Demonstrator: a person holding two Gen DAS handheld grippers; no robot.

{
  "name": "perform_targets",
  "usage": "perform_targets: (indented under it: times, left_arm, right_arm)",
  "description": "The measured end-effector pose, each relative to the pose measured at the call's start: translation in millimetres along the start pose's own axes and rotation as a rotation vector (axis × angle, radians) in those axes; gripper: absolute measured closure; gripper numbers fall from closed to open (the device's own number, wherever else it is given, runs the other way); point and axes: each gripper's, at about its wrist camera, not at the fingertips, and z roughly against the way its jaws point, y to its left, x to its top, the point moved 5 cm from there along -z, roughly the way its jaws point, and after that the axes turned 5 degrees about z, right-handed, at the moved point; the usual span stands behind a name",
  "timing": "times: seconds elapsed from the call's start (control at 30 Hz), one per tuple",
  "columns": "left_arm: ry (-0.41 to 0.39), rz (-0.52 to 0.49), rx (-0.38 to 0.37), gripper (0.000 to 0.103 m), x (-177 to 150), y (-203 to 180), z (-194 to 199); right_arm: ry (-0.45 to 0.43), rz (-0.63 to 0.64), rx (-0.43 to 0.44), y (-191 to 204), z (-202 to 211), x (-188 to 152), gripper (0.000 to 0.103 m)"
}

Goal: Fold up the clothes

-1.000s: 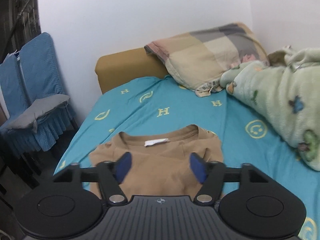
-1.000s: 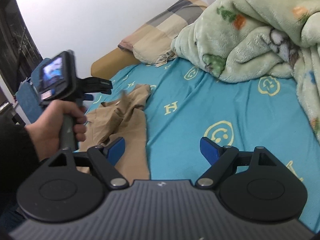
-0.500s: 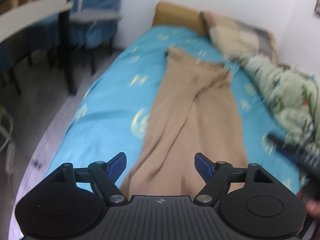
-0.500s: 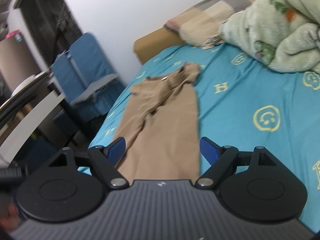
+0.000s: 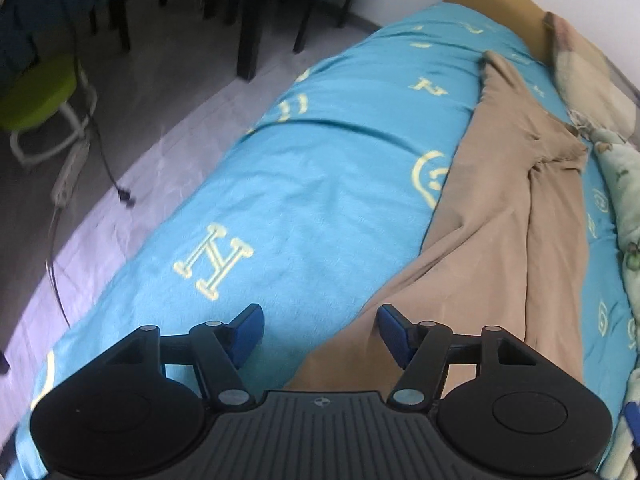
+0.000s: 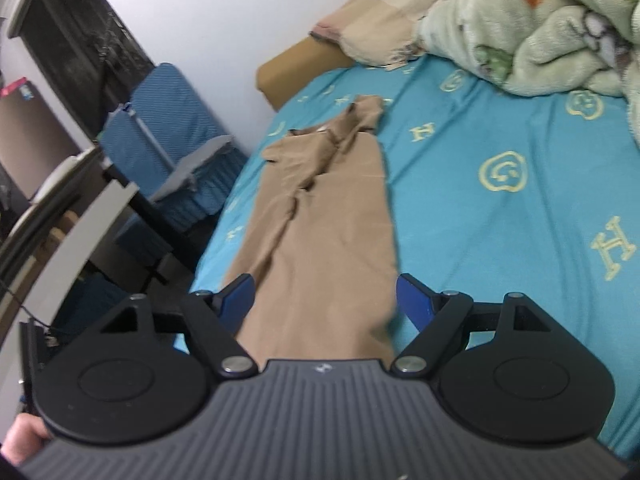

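shirt [image 6: 320, 216]: 1 | pillow [image 6: 376, 28]: 1 | blanket [image 6: 540, 28]: 1 | blue chair [image 6: 172, 148]: 1 | green stool [image 5: 36, 96]: 1

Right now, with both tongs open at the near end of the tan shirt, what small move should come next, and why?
Probably lower both tongs onto the near hem and close. The tan shirt lies in a long strip on the blue sheet, folded lengthwise. The right tongs straddle its near end; the left tongs sit over its left edge. Neither holds cloth yet, so gripping the hem likely precedes folding toward the collar.

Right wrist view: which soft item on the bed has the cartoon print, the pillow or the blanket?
The pale green fleece blanket, bunched at the far right, carries cartoon figures. The beige and grey pillow beside it shows only plain checked patches.
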Motion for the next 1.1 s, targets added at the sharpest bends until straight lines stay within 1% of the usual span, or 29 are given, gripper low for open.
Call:
perform_targets:
  times: [0.03,0.07,0.1,0.13,0.17,0.2,0.3,0.37,0.47,0.7,0.8,0.83,0.87,0.9,0.93,0.97,1.03,1.07,1.1]
  left_arm:
    - [0.014,-0.006,0.003,0.042,-2.2,-1.1,-0.9]
    - [0.029,-0.012,0.006,0.055,-4.4,-2.4,-1.8]
    - [0.038,-0.034,0.007,0.062,-6.7,-5.7,-2.2]
    - [0.043,-0.062,0.001,0.079,-9.5,-11.1,-0.8]
    - [0.048,-0.090,-0.005,0.099,-12.2,-16.5,0.8]
    - [0.044,-0.126,-0.005,0.100,-14.8,-21.5,5.8]
    - [-0.102,-0.301,0.016,0.101,-26.4,-45.9,41.5]
    - [-0.228,-0.477,0.029,0.101,-46.9,-69.7,70.0]
    - [-0.330,-0.666,0.004,0.101,-85.0,-98.6,99.6]
    - [-0.206,-0.737,-0.061,0.101,-111.9,-109.0,82.5]
    - [-0.153,-0.767,-0.089,0.099,-123.5,-113.2,75.4]
    - [-0.135,-0.777,-0.099,0.092,-127.4,-114.6,73.1]
    - [-0.117,-0.787,-0.108,0.080,-131.2,-116.0,70.8]
    - [-0.099,-0.796,-0.118,0.071,-134.8,-117.2,68.7]
    - [-0.089,-0.761,-0.139,0.055,-126.6,-111.5,71.0]
    - [-0.085,-0.711,-0.164,0.046,-118.5,-103.7,74.3]
    - [-0.066,-0.602,-0.202,0.039,-100.9,-88.4,73.7]
    - [-0.054,-0.527,-0.209,0.036,-90.9,-80.7,70.2]
    - [-0.041,-0.452,-0.216,0.034,-80.9,-73.0,66.8]
  right_arm:
    - [0.005,-0.010,-0.004,-2.5,-1.3,-0.5,0.023]
    - [0.009,-0.020,-0.009,-5.1,-2.6,-0.9,0.023]
    - [0.014,-0.031,-0.009,-7.6,-4.1,-1.1,0.023]
    - [0.020,-0.043,-0.006,-9.9,-5.9,-0.9,0.023]
    - [0.025,-0.052,-0.002,-11.6,-7.1,-1.0,0.023]
    - [0.029,-0.056,0.000,-12.3,-7.5,-1.4,0.023]
    - [0.030,-0.055,0.005,-12.7,-6.3,-0.9,0.023]
    - [0.024,-0.052,0.006,-12.7,-6.0,1.2,0.023]
    - [0.026,-0.051,0.003,-14.4,-7.8,2.4,0.023]
    - [0.070,-0.075,-0.007,-23.6,-15.6,-1.5,0.023]
    - [0.089,-0.086,-0.011,-27.6,-18.8,-3.2,0.023]
    - [0.096,-0.089,-0.013,-28.9,-19.9,-3.8,0.023]
    - [0.103,-0.096,-0.011,-30.3,-20.7,-4.8,0.023]
    - [0.110,-0.106,-0.006,-31.4,-20.7,-6.2,0.023]
    - [0.115,-0.114,-0.001,-32.2,-20.2,-7.4,0.023]
    - [0.119,-0.123,0.005,-33.0,-19.7,-8.7,0.023]
    - [0.134,-0.152,0.010,-36.2,-19.0,-11.4,0.023]
    - [0.145,-0.171,0.008,-38.2,-18.7,-13.6,0.025]
    - [0.157,-0.188,0.006,-40.0,-18.1,-16.3,0.025]
